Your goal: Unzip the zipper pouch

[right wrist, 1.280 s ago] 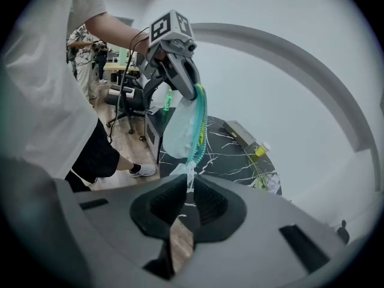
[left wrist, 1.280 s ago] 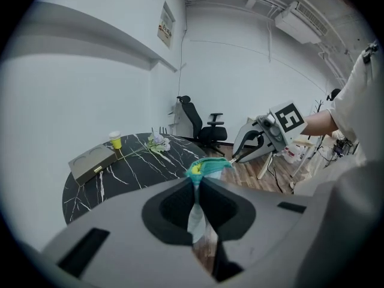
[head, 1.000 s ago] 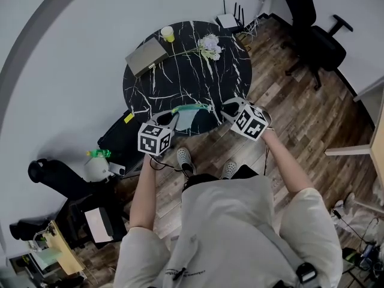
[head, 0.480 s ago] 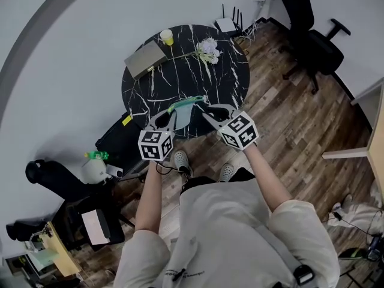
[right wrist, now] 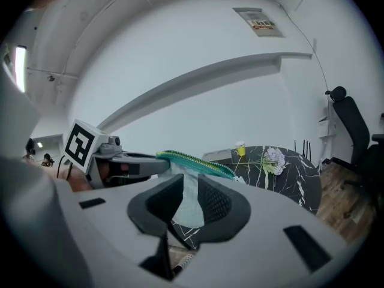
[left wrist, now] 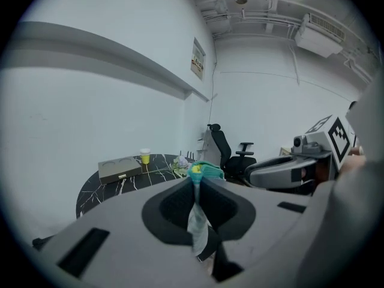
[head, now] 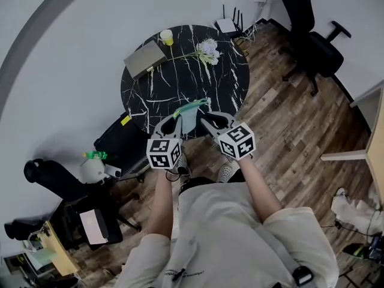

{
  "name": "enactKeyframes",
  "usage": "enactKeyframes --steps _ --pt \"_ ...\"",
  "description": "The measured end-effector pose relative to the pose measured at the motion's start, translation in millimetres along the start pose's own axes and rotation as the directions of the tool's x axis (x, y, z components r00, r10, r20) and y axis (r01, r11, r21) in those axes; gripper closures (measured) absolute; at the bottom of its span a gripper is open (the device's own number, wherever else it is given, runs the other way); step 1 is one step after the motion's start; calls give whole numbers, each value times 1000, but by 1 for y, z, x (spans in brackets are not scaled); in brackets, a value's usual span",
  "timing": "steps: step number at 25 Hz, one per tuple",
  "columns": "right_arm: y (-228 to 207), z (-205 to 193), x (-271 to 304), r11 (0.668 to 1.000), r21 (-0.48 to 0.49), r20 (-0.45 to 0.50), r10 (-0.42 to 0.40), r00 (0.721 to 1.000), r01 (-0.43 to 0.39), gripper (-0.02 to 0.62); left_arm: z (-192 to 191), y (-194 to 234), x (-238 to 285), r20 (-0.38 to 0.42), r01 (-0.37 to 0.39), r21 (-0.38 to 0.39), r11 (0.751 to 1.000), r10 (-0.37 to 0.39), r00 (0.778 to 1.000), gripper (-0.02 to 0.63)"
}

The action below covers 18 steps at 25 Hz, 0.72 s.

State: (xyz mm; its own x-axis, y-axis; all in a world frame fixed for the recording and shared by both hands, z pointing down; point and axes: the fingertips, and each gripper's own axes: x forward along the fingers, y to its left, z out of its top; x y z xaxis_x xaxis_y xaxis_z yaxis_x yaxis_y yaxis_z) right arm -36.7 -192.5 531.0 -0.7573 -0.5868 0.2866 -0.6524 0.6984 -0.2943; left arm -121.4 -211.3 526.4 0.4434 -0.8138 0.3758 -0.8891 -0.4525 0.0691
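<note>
Two grippers were raised in front of me. Beyond their tips lay the round black table [head: 180, 71], with its near edge just ahead of and below them. I was not resting anything on it. I held the pouch [head: 191, 116] up between the two tools, I judge so that its cloth could be drawn taut from both ends.

My left gripper [head: 174, 116] was clamped on the pouch. Its jaws were together, with a fold of the pale cloth pinched edge-on between the pads and the green end standing out past the tips. I take that grip to have been the anchor, something to pull against.

My right gripper [head: 204, 118], facing the left one, had its jaws a little apart. They had just been opening. The cloth showed in the gap, but I could not see the pads pressing on it. I judge I was loosening there to shift toward the slider.

The zipper [right wrist: 195, 161] ran from the left tool's tips across above the right tool's jaws. It looked shut along the stretch I could see. I could not make out its pull.
</note>
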Motion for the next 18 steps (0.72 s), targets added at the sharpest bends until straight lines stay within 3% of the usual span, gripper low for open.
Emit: enactKeyframes --steps 9,13,18 --pt "-10 -18 -17 996 32 9 -80 997 80 514 -3 7 -14 28 -76 5 997 76 997 568" --pt "-10 -23 -19 996 33 7 -83 997 83 514 -4 9 -21 57 -100 -54 994 103 993 568" --pt "-5 -21 -26 997 22 31 -73 997 72 545 -9 3 -26 83 -70 -116 991 80 993 567"
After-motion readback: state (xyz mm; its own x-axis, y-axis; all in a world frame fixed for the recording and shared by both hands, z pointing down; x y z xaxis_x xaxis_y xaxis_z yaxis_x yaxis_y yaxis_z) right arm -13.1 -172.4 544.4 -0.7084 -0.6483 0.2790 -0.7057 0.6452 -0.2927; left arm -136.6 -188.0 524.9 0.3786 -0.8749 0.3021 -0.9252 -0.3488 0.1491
